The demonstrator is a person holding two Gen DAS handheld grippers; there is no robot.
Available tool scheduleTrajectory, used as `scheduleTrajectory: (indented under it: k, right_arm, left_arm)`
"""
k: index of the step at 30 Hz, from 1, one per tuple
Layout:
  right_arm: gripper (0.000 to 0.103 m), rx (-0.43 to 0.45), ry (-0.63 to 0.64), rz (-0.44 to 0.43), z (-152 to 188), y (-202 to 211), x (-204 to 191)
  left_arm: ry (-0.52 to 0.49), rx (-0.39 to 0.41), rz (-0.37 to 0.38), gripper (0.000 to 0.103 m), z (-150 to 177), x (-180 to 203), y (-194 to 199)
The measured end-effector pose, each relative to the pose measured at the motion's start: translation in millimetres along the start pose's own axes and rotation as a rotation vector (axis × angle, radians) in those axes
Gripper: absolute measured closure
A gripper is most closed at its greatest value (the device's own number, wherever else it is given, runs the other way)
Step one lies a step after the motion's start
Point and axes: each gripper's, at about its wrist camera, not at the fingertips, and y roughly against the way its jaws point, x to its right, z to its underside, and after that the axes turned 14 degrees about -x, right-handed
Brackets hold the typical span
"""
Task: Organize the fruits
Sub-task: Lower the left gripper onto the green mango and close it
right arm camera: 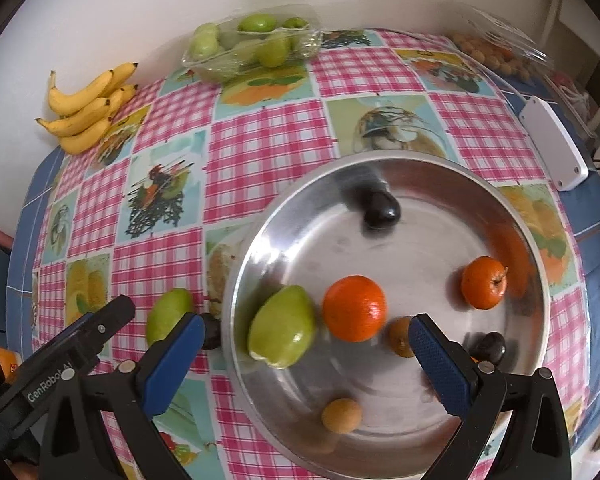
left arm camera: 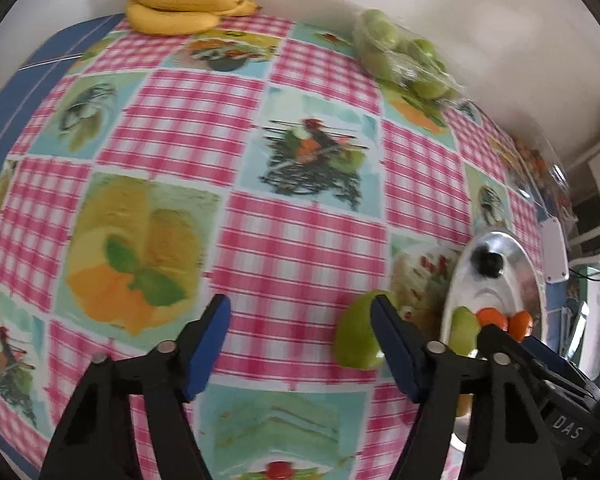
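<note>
A steel bowl (right arm camera: 440, 240) holds a green fruit (right arm camera: 282, 334), two oranges (right arm camera: 354, 308) (right arm camera: 482, 282), two dark plums (right arm camera: 382, 210) (right arm camera: 488, 346) and two small brown fruits (right arm camera: 341, 415). Another green fruit (right arm camera: 167, 314) lies on the cloth left of the bowl, with a dark fruit (right arm camera: 211, 330) beside it. My right gripper (right arm camera: 306, 360) is open above the bowl's near side. My left gripper (left arm camera: 300, 344) is open and empty over the cloth; the loose green fruit (left arm camera: 356, 332) sits just outside its right finger (left arm camera: 394, 348). The bowl (left arm camera: 516, 264) is at its right.
A bunch of bananas (right arm camera: 85, 108) lies at the back left by the wall. A clear tray of green fruits (right arm camera: 251, 42) stands at the back. A clear box of small fruits (right arm camera: 496, 48) and a white device (right arm camera: 552, 142) are at the back right.
</note>
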Motion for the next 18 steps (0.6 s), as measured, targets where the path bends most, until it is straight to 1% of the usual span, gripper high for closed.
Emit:
scheduleTrajectory:
  k: [2,3,4,8,10,14,15,17,18]
  right_arm:
    - [0.0,0.0,-0.005,-0.001,0,0,4]
    - [0.0,0.0,-0.006,-0.001,0,0,5]
    - [0.0,0.0,-0.007,0.001,0,1,6]
    - [0.0,-0.003,-0.01,0.002,1,0,9]
    - [0.0,-0.004,-0.011,0.006,1,0,9]
    - [0.0,-0.003,-0.014,0.006,2,0,11]
    - [0.0,-0.003,-0.014,0.005,2,0,11]
    - [0.0,-0.003,-0.013,0.003,2,1,11]
    - [0.0,-0.003,-0.013,0.004,2,1,11]
  left_arm:
    - [-0.03,-0.004,0.002,0.034,1,10,-2]
    - [-0.039,-0.006,0.003,0.036,1,12,-3]
    - [-0.05,-0.011,0.004,0.042,2,16,-5]
    - [-0.076,-0.027,0.008,0.047,2,26,-12]
    - [-0.085,-0.031,0.005,0.051,2,29,-14]
    - [-0.088,-0.049,0.02,0.052,3,29,-17]
    - [-0.087,-0.051,0.021,0.054,3,29,-18]
    - [-0.085,-0.057,0.043,0.058,3,29,-19]
    - [-0.085,-0.058,0.054,0.064,1,29,-20]
